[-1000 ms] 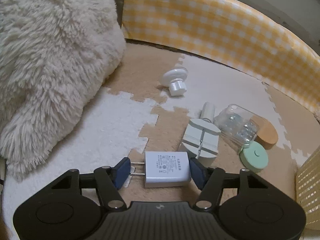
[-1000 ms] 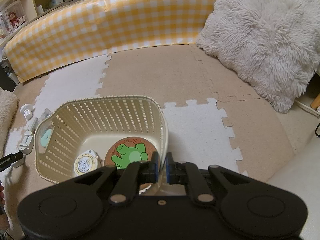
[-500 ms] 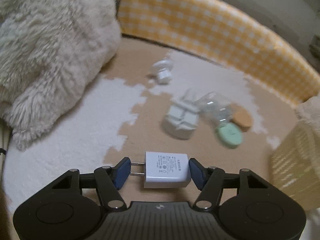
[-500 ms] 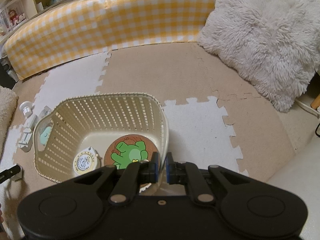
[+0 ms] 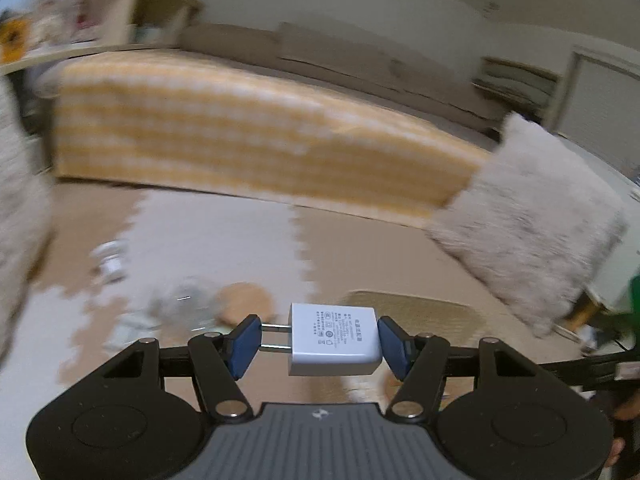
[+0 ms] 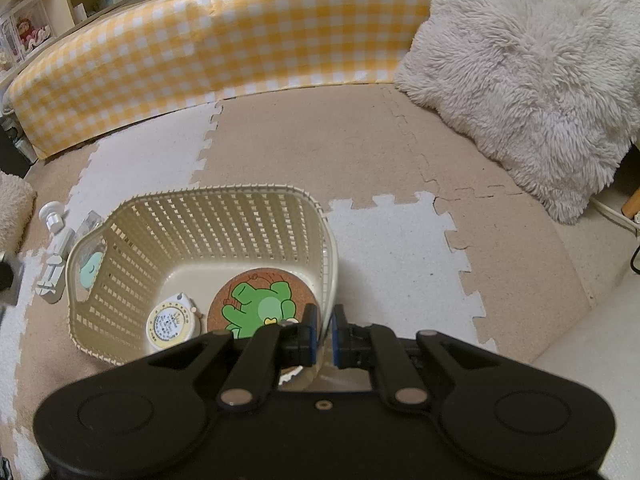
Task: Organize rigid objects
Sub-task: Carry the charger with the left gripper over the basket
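We look along both sets of tongs at a floor of tan and white foam puzzle mats, and we place everything by the cream slatted basket (image 6: 200, 256).

Only the left view shows the left tongs (image 5: 320, 340). They grasp a white plug-in charger (image 5: 334, 338) end to end: one blue pad presses the tips of its two metal prongs, the other its flat back. This view is heavily blurred. The charger is held above the floor, and the basket's rim (image 5: 408, 308) shows just behind it. To the left of the basket, a clear item and a round tan disc (image 5: 244, 300) are smeared shapes on the mat.

Only the right view looks down into the basket. The right tongs (image 6: 325, 332) are clenched on its near rim, one finger inside the wall and one outside. Inside lie a round cork coaster with a green frog (image 6: 260, 304) and, to its left, a small round white and yellow case (image 6: 170, 324). Through the slats on the left we glimpse a pale green round item (image 6: 91, 274) just outside the wall. Farther left of the basket lie a white block-shaped tool (image 6: 52, 276) and a white knob-like piece (image 6: 52, 218). Behind the basket runs a yellow checked bumper (image 6: 224, 36), with a fluffy cream cushion (image 6: 532, 76) to its right.
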Action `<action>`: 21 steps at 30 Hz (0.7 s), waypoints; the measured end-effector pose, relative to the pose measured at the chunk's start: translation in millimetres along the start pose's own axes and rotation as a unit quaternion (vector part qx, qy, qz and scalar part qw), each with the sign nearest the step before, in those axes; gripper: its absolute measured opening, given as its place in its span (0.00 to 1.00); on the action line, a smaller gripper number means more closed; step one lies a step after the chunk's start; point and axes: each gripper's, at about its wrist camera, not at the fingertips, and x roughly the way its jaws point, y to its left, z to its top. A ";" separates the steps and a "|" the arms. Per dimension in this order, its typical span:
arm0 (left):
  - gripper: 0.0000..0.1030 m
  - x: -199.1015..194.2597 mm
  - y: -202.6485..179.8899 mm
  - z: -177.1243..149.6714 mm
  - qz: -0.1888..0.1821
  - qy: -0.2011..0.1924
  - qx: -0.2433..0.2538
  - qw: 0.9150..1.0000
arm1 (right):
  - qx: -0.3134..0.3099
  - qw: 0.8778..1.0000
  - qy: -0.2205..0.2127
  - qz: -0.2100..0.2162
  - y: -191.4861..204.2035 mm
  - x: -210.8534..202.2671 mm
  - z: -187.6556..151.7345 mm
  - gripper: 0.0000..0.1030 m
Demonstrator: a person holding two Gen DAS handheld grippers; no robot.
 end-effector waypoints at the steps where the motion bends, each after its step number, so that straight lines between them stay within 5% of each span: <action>1: 0.62 6.1 -9.9 2.7 -0.009 0.007 0.005 1.000 | 0.000 1.000 0.000 0.000 0.0 0.0 -0.1 0.07; 9: 0.62 74.3 -55.7 13.9 -0.047 0.092 -0.026 0.994 | 0.003 1.000 -0.001 0.004 -0.8 0.2 -0.3 0.07; 16: 0.62 122.4 -71.0 8.4 0.007 0.143 -0.004 0.990 | 0.001 1.000 -0.001 0.003 -0.6 0.9 0.5 0.07; 21: 0.62 129.9 -72.8 12.6 0.038 0.135 0.026 0.990 | 0.003 1.000 -0.001 0.008 -1.7 1.8 0.3 0.07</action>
